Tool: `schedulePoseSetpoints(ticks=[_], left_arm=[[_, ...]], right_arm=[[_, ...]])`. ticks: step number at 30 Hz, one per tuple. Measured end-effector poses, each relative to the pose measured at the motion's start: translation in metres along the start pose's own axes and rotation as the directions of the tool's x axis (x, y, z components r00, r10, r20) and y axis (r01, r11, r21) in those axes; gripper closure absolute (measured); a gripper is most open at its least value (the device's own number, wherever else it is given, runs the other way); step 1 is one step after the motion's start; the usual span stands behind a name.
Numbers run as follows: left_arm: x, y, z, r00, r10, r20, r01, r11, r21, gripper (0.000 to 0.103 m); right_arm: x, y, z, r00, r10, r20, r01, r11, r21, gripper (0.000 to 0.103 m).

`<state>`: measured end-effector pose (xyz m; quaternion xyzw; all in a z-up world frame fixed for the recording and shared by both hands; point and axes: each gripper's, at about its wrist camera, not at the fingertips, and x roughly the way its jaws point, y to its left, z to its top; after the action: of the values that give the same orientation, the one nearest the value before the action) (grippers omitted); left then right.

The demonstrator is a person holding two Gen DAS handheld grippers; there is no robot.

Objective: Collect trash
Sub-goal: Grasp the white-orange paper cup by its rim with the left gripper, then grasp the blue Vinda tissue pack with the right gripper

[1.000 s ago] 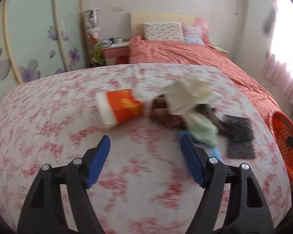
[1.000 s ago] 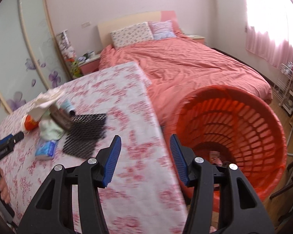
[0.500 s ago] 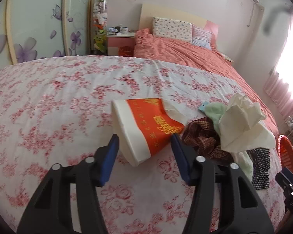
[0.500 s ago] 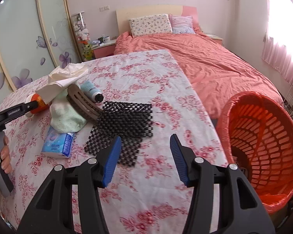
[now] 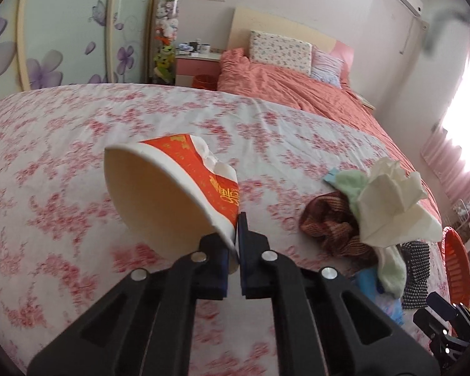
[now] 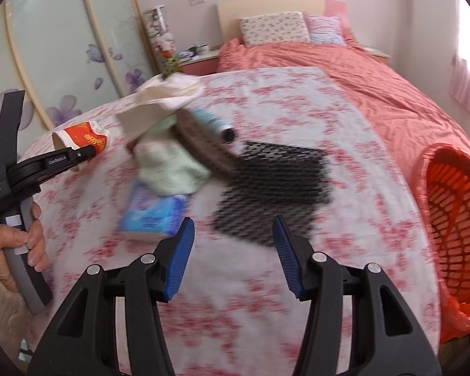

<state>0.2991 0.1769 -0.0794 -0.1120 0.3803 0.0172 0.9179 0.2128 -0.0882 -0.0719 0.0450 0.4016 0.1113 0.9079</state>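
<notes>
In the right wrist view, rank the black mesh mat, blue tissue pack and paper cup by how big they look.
1. black mesh mat
2. blue tissue pack
3. paper cup, though it sits farther from the camera, so its true size is unsure.

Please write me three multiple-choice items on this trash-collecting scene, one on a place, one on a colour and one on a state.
1. Where does the black mesh mat lie?
A. inside the basket
B. flat on the flowered cloth, between the heap of trash and the basket
C. on the pillows

2. What colour is the basket at the edge of the flowered cloth?
A. orange-red
B. blue
C. white

3. How does the left gripper stand to the paper cup?
A. open, far from it
B. shut on nothing
C. shut on the cup's rim

Answers:
1 B: the right wrist view shows the mat spread on the cloth, right of the heap and left of the basket.
2 A: its slatted wall is orange-red in both views.
3 C: the left wrist view shows the pads pinching the cup's wall at the rim.
</notes>
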Motion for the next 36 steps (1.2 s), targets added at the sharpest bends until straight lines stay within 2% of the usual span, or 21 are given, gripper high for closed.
schedulePoseSetpoints(ticks=[4,9,11,15,18,20,23,27,34,36], left_arm=[[-0.012,0.023,-0.007,1.000,0.003,-0.010,-0.003,1.000,-0.030,0.096],[-0.012,0.043,-0.015,0.999,-0.022,-0.049,0.017,0.994,-0.104,0.090],[-0.013,0.047,-0.016,0.998,-0.032,-0.049,0.026,0.992,-0.125,0.090],[-0.013,0.044,-0.018,0.998,-0.036,-0.051,0.031,0.993,-0.111,0.086],[-0.013,0.043,-0.017,0.998,-0.035,-0.050,0.029,0.995,-0.099,0.082],[-0.013,0.042,-0.016,0.998,-0.034,-0.048,0.030,0.995,-0.092,0.078],[-0.015,0.045,-0.016,0.998,-0.042,-0.040,0.039,0.996,-0.079,0.077],[-0.018,0.050,-0.015,0.998,-0.052,-0.029,0.050,0.996,-0.070,0.077],[-0.013,0.046,-0.012,0.999,-0.024,-0.042,0.021,0.997,-0.074,0.077],[-0.010,0.045,-0.011,0.999,-0.014,-0.048,0.011,0.997,-0.079,0.081]], right_arm=[[0.010,0.020,0.002,0.998,0.054,-0.024,-0.054,0.999,0.001,0.044],[0.023,0.048,0.007,0.996,0.073,-0.045,-0.073,0.997,-0.006,0.037],[0.025,0.057,0.009,0.997,0.064,-0.047,-0.064,0.998,-0.013,0.036],[0.038,0.073,0.015,0.998,-0.015,-0.064,0.014,1.000,-0.028,0.033],[0.042,0.083,0.015,0.995,-0.080,-0.060,0.076,0.995,-0.066,0.036],[0.040,0.081,0.015,0.995,-0.079,-0.057,0.075,0.995,-0.071,0.045],[0.032,0.068,0.009,0.996,-0.070,-0.056,0.065,0.995,-0.081,0.049],[0.024,0.050,0.004,0.996,-0.067,-0.054,0.063,0.995,-0.073,0.049],[0.029,0.053,0.007,0.996,-0.065,-0.053,0.062,0.996,-0.062,0.048],[0.031,0.054,0.008,0.996,-0.072,-0.053,0.069,0.996,-0.056,0.048]])
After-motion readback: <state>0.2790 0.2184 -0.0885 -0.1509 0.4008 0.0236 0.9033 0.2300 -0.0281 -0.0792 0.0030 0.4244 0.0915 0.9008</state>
